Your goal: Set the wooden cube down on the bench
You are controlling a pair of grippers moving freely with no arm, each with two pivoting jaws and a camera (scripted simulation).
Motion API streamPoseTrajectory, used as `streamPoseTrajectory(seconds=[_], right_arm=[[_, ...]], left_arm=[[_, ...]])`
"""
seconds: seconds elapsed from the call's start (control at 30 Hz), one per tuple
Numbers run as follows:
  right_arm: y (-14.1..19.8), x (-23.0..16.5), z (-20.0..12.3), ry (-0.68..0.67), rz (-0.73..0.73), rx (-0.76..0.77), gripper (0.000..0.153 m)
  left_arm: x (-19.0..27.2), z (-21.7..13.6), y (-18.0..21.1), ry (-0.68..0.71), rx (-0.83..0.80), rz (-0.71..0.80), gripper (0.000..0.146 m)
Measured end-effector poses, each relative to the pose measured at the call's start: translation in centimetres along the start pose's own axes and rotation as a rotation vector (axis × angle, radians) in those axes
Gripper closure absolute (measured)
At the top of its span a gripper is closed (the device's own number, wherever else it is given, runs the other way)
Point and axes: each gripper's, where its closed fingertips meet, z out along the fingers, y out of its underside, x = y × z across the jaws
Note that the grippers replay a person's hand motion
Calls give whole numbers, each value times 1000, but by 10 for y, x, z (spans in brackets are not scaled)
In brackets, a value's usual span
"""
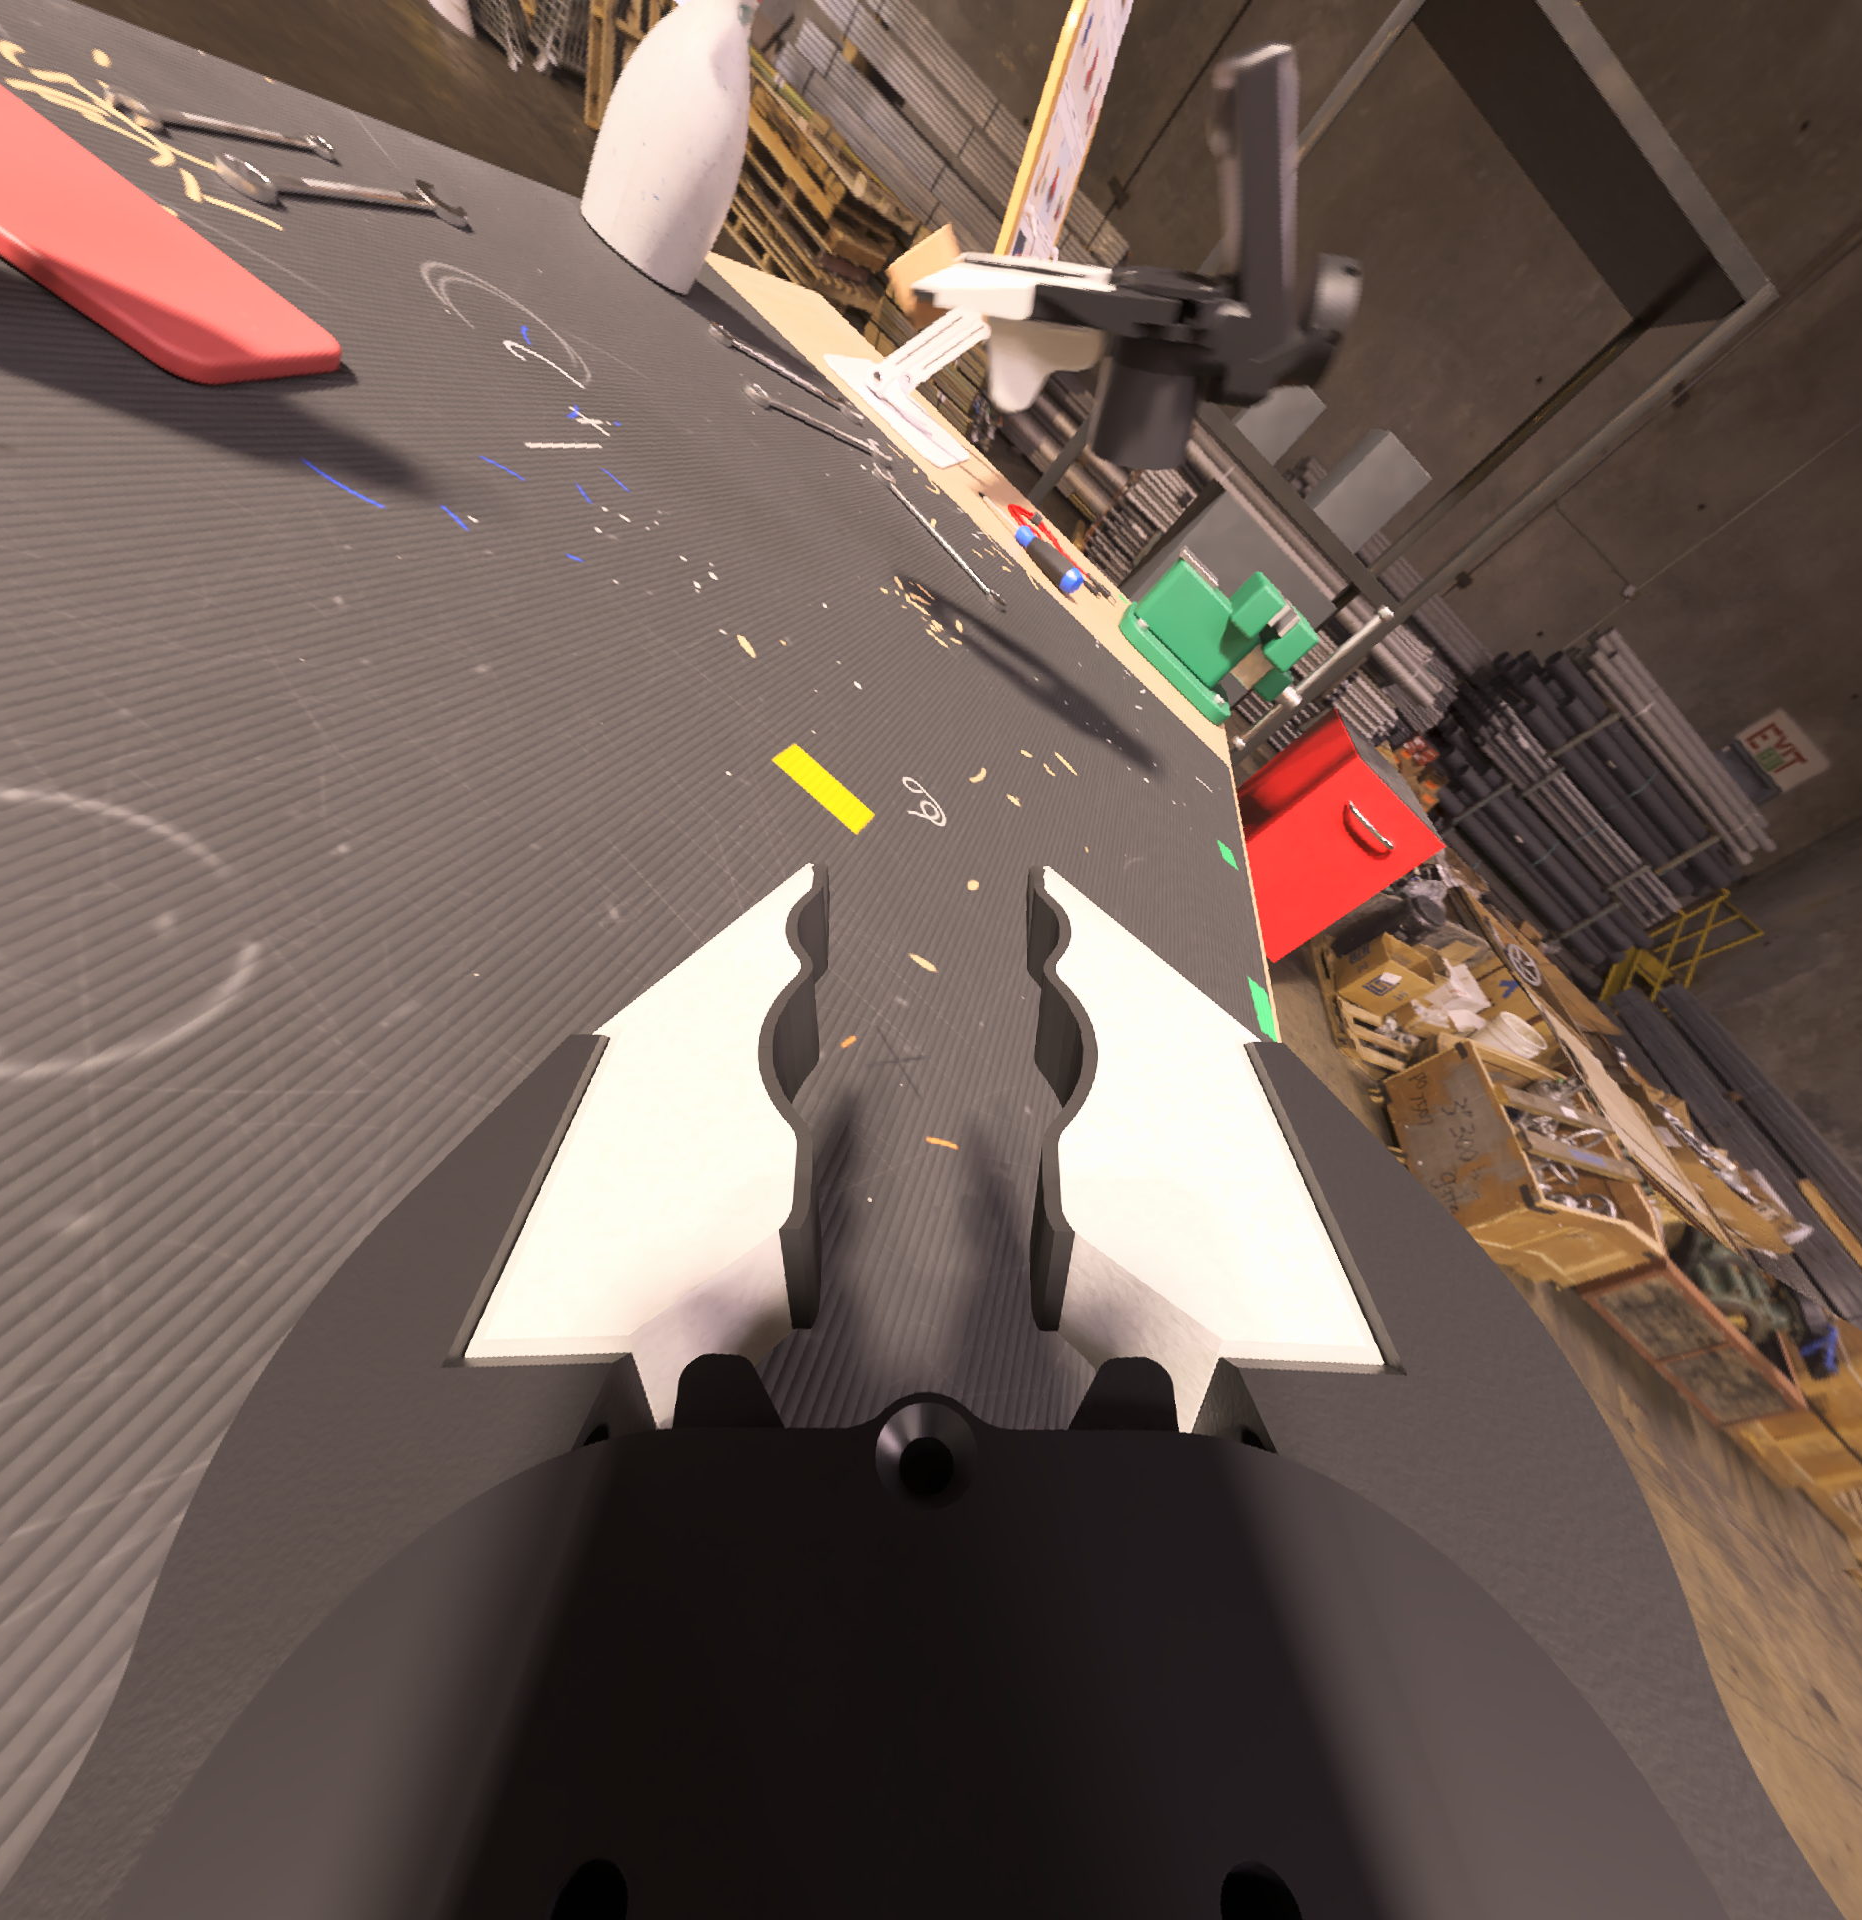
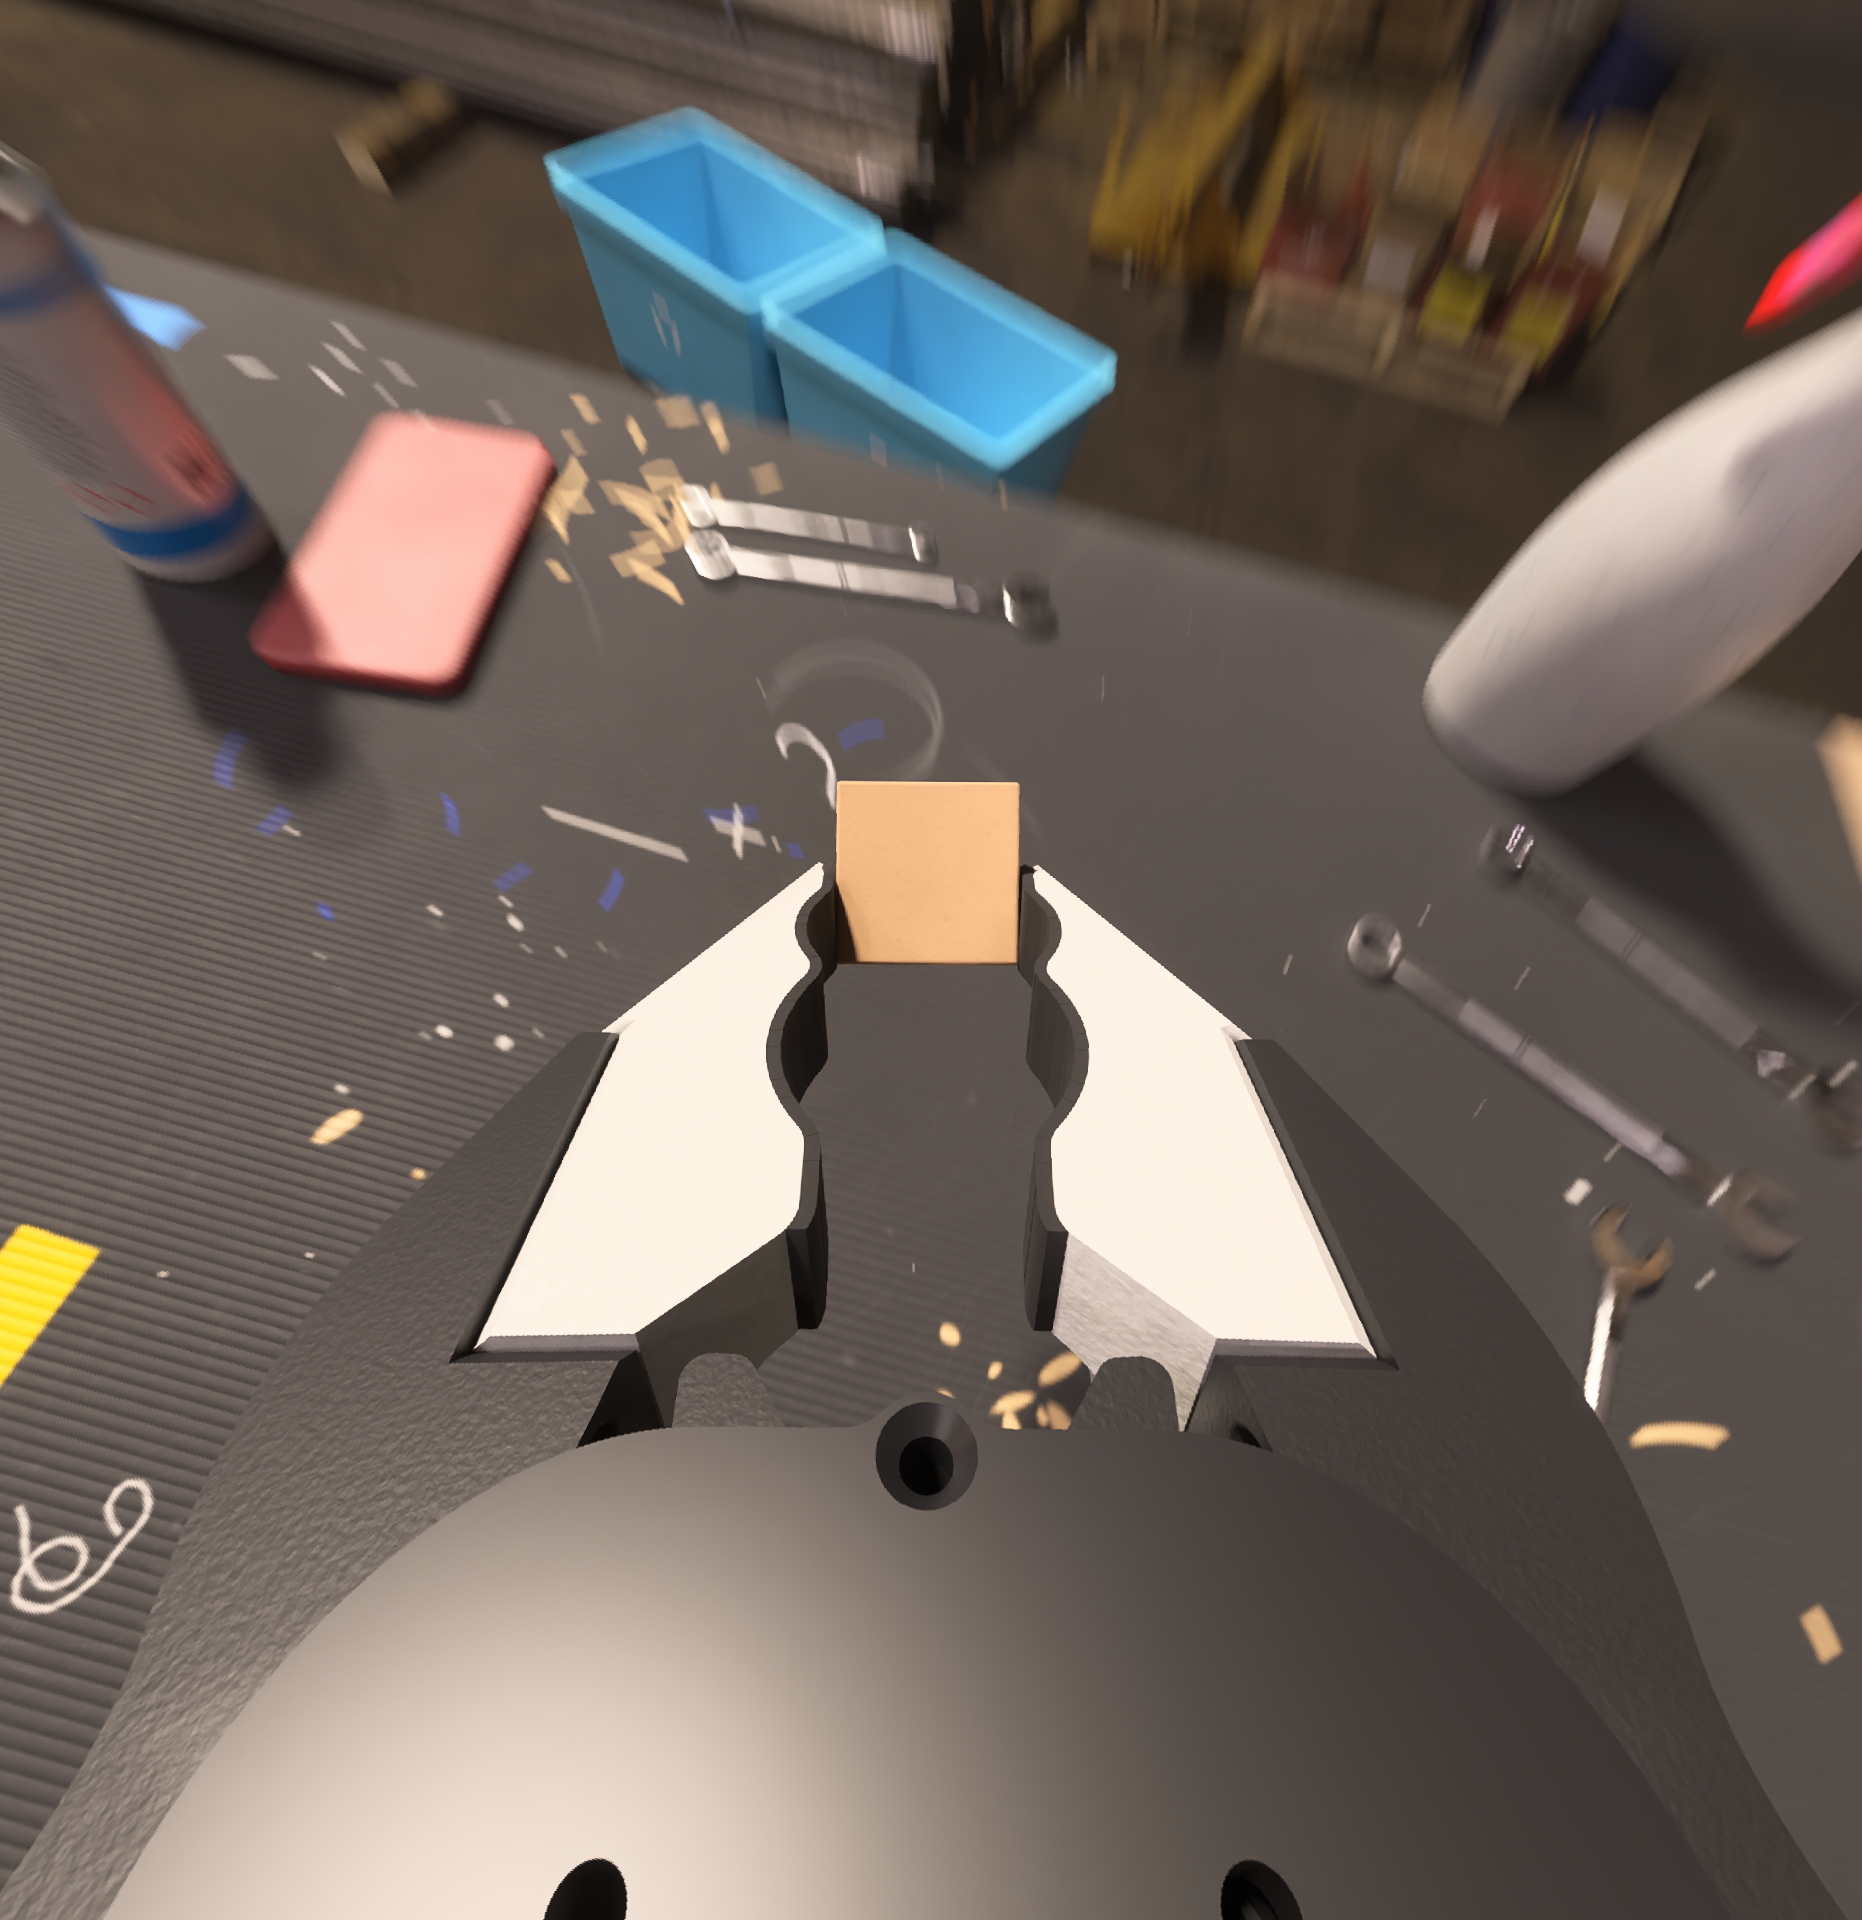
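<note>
the right gripper held the wooden cube pinched between its fingertips, jaws closed on the block's two side faces, so its bottom face stayed free to meet the surface. it hung above the dark ribbed bench mat, over a patch bare but for chalk marks and shavings, likely chosen because the wrenches, the pink phone and the white bottle lay well apart from it. the left gripper hovered low over the mat with jaws parted and empty, seemingly parked out of the way.
</note>
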Motion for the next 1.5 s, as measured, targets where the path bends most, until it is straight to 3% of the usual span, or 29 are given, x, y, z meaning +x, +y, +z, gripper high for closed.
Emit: streamPoseTrajectory(seconds=[0.13, 0.23, 0.4, 0.6, 0.73, 0.87, 0.97, 1.07, 1.2, 1.33, 1.5], right_arm=[[64, 22, 61, 14, 113, -266, 118], [86, 20, 86, 35, 126, -344, 118], [102, 23, 102, 126, 110, -452, 118], [108, 23, 101, 107, 198, -461, 118], [78, 20, 66, 73, 206, -340, 110], [12, -4, -22, -1, 223, 68, 110], [-10, -69, -78, -242, 251, 336, 111], [-4, -152, -110, -509, 263, 470, 111], [20, -228, -117, -771, 273, 544, 110], [30, -249, -111, -817, 302, 557, 107], [41, -263, -107, -780, 209, 528, 106]], left_arm=[[6, 7, 4, 4, -40, 54, 108], [10, 13, 6, -26, -83, 133, 108], [12, 16, 12, -52, -106, 169, 108], [9, 14, 16, -71, -118, 175, 108], [6, 10, 13, -83, -102, 178, 108], [0, 3, 11, -116, -64, 207, 107], [-5, -2, 9, -148, -48, 237, 103], [-7, -2, 8, -150, -41, 246, 102], [-1, 0, 4, -119, -19, 232, 102], [2, -7, -5, -136, -6, 251, 102], [-1, -37, -25, -227, -25, 275, 102]])
